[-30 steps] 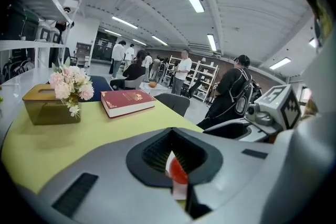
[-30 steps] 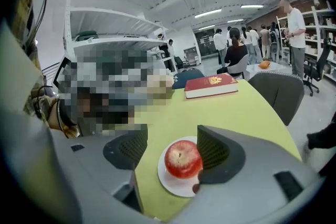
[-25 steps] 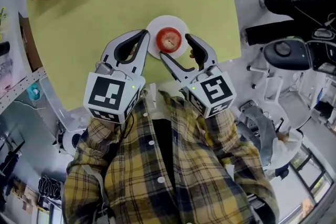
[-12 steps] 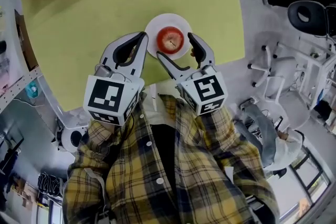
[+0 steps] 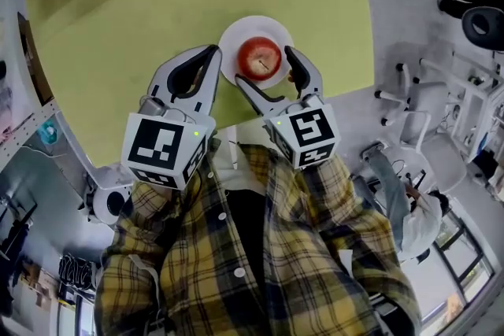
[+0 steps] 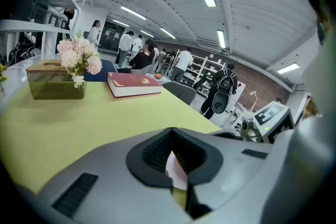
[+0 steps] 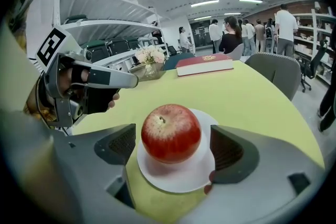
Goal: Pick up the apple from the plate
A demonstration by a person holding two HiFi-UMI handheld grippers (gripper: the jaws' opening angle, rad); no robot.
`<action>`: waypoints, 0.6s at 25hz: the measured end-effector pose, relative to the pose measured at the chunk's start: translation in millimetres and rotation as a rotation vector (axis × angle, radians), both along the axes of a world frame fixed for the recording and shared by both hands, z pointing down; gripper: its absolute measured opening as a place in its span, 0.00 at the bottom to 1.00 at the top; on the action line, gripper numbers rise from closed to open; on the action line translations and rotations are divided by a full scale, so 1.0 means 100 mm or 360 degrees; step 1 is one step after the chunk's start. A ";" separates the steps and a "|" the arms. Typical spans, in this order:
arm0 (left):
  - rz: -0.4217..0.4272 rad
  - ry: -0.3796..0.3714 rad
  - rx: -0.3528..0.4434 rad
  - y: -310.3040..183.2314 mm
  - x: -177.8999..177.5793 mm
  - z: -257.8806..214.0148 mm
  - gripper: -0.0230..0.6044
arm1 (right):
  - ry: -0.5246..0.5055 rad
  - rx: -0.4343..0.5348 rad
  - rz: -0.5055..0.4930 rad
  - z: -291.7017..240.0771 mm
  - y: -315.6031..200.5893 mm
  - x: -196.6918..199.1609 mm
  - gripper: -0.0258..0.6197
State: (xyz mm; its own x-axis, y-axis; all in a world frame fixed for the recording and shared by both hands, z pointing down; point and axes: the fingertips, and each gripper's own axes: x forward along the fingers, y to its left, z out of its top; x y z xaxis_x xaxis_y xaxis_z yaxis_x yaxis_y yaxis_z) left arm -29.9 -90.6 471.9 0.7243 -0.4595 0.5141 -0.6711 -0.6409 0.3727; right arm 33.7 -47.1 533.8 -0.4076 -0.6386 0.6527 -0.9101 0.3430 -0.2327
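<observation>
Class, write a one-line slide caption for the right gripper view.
The right gripper, jaws just opening wider, has the red apple between them, untouched, on its white plate.

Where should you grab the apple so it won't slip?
Grab the apple across its widest middle, on its left and right cheeks, coming from the near table edge and slightly above. It stands upright, stem up, on a flat plate, so both round sides are free.
</observation>
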 end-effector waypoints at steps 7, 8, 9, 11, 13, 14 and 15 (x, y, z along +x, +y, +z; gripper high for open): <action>0.0010 -0.0004 -0.0029 0.01 0.01 0.09 0.05 | 0.0032 -0.0026 -0.0008 0.12 0.02 0.00 0.68; 0.0011 -0.0003 -0.0032 0.01 0.01 0.11 0.05 | 0.0038 -0.0031 -0.0010 0.14 0.01 0.00 0.68; 0.0013 -0.0004 -0.0035 0.01 0.01 0.12 0.05 | 0.0045 -0.0041 -0.0013 0.16 0.01 -0.01 0.68; 0.0016 -0.0005 -0.0043 0.01 0.01 0.14 0.05 | 0.0063 -0.0065 -0.0020 0.20 0.01 -0.02 0.68; 0.0018 -0.0004 -0.0049 0.01 0.01 0.14 0.05 | 0.0087 -0.0081 -0.0021 0.23 0.02 -0.02 0.68; 0.0018 -0.0002 -0.0049 0.01 0.01 0.14 0.05 | 0.0097 -0.0091 -0.0018 0.24 0.02 -0.02 0.68; 0.0017 -0.0001 -0.0050 0.01 0.00 0.15 0.05 | 0.0106 -0.0102 -0.0017 0.25 0.03 -0.02 0.68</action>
